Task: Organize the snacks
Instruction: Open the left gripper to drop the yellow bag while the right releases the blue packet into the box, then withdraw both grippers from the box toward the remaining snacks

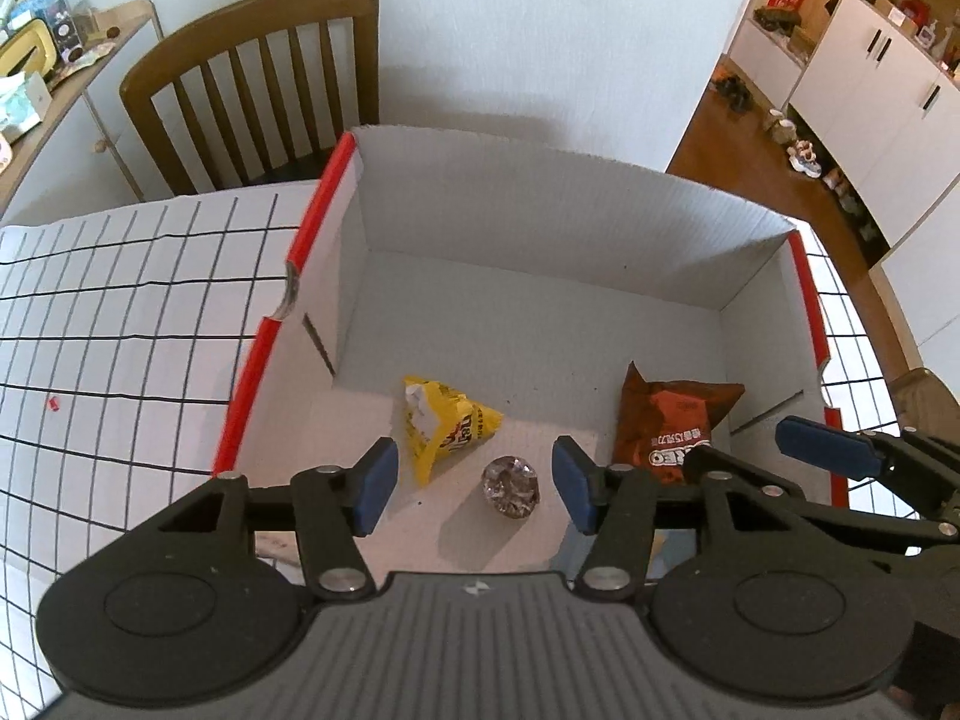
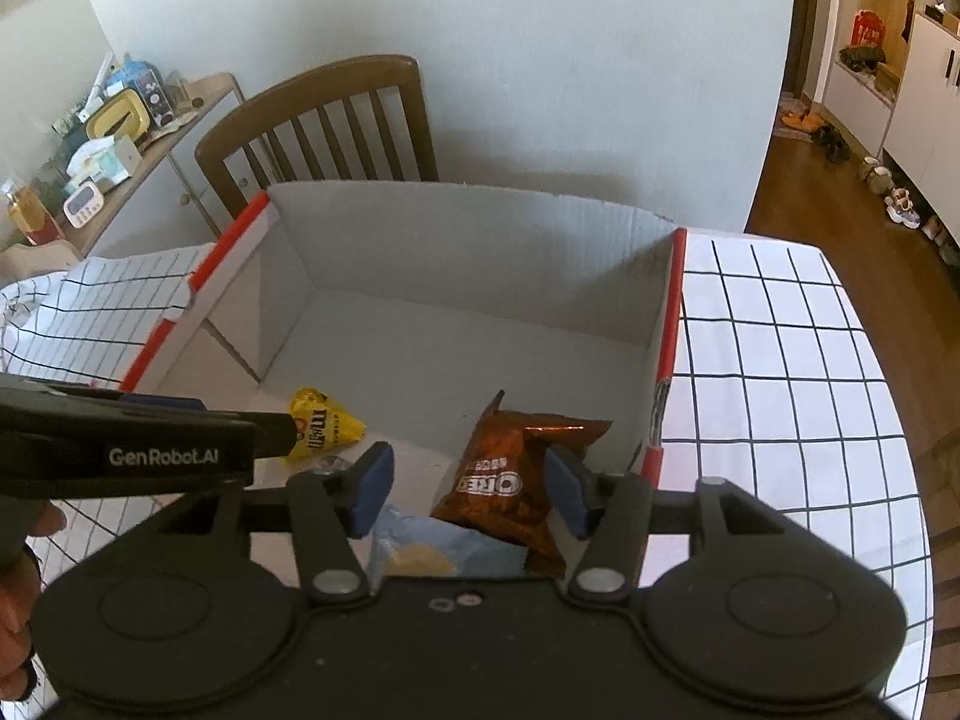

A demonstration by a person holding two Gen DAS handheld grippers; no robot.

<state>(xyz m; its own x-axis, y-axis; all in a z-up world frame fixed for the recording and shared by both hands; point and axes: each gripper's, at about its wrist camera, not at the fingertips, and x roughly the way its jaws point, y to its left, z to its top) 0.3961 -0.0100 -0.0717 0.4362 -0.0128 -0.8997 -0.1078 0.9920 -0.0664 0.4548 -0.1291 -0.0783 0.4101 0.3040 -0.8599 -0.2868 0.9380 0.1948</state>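
A white cardboard box with red rims (image 1: 264, 348) (image 2: 480, 240) stands on the checked tablecloth. On its floor lie a yellow M&M's bag (image 1: 447, 426) (image 2: 327, 426), a small foil-wrapped ball (image 1: 511, 486) and an orange-brown Oreo packet (image 1: 672, 420) (image 2: 510, 480). My left gripper (image 1: 474, 486) hovers open over the box; the foil ball lies below the gap, nearer the right finger, untouched. My right gripper (image 2: 470, 491) is open astride the Oreo packet, pads not pressing it. A pale blue packet (image 2: 420, 552) lies partly under the Oreo packet.
White cloth with a black grid (image 1: 120, 330) (image 2: 780, 360) covers the table on both sides of the box. A wooden chair (image 1: 258, 78) (image 2: 324, 114) stands behind it. A cluttered sideboard (image 1: 48, 78) is at far left. A person's hand (image 2: 24, 540) holds the left gripper.
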